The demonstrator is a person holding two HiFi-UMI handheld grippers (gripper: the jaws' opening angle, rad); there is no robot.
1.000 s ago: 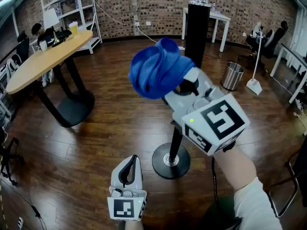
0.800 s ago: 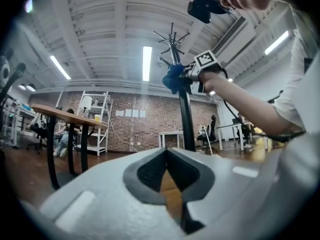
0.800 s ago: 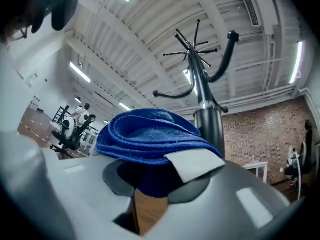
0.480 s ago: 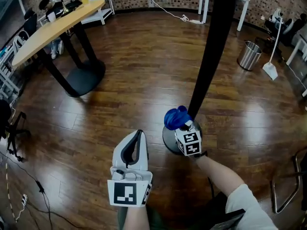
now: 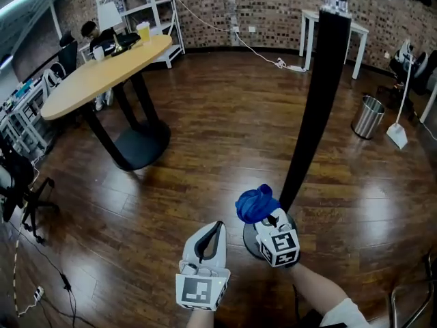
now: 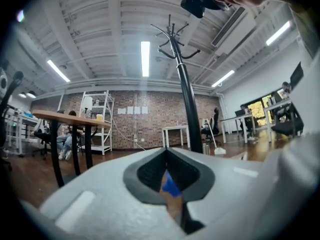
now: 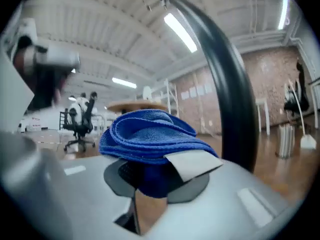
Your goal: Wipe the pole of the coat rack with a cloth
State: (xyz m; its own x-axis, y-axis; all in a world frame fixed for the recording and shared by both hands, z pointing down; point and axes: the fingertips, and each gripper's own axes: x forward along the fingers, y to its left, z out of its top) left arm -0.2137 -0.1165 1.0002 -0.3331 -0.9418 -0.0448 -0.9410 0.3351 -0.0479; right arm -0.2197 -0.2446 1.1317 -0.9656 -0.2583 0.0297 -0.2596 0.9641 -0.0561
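The coat rack's black pole [image 5: 315,108] rises from a round base [image 5: 250,236] on the wooden floor. My right gripper [image 5: 268,217] is shut on a bunched blue cloth [image 5: 256,203], held low by the pole's left side, just above the base. In the right gripper view the cloth [image 7: 150,136] bulges over the closed jaws of the right gripper [image 7: 150,184], and the pole [image 7: 230,94] runs close on its right. My left gripper [image 5: 210,236] hangs to the left of the base, shut and holding nothing. In the left gripper view the pole [image 6: 187,104] stands ahead of that gripper [image 6: 167,184].
An oval wooden table [image 5: 102,74] on a black pedestal stands at the left, with shelving [image 5: 130,5] behind it. A white table [image 5: 341,19], a metal bin [image 5: 369,117] and a dustpan [image 5: 398,134] are at the back right. An office chair [image 5: 20,183] is at the far left.
The right gripper has slid the cloth from high on the pole down to just above the base. The left gripper has stayed low beside the base.
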